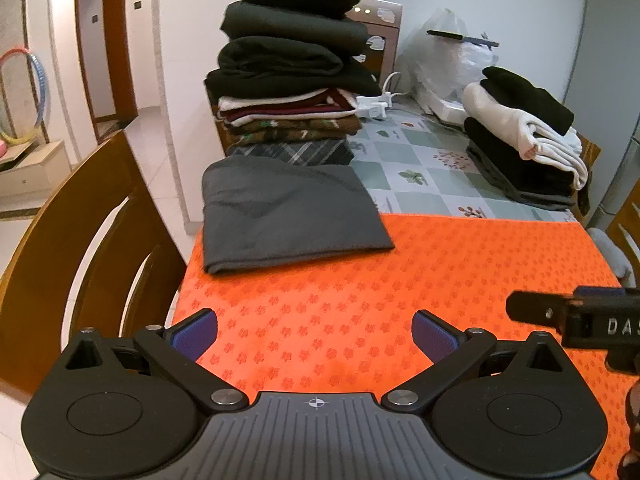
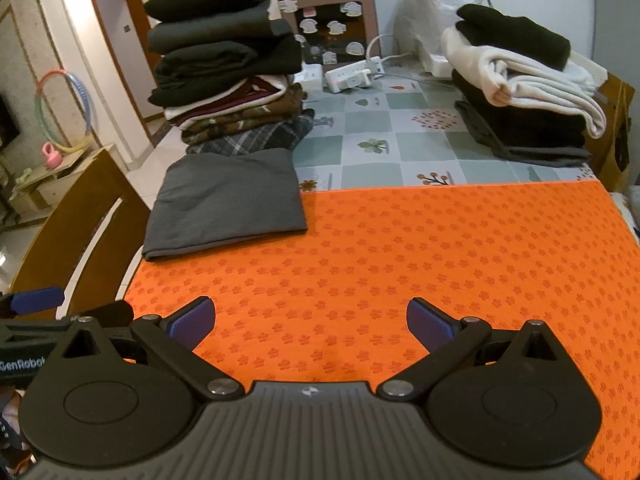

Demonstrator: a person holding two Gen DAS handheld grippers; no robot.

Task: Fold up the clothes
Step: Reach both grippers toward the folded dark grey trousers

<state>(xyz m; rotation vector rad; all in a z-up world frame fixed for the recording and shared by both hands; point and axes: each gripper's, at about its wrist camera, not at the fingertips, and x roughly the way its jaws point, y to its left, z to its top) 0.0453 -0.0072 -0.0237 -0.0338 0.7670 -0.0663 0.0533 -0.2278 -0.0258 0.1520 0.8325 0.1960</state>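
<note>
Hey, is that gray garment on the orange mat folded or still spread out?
Folded. The gray garment lies as a compact, layered rectangle with a doubled front edge at the orange mat's far-left corner, and neither hand-held gripper touches it.

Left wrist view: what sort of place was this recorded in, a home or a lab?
Most likely a home dining area. A table with a checked tablecloth carries a tall stack of folded clothes, a wooden dining chair stands beside it, and a hula hoop leans in the next room.

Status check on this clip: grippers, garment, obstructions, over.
Left hand-held gripper and right hand-held gripper open, empty. Grey garment lies folded at orange mat far-left corner. Nothing in the way.
</note>
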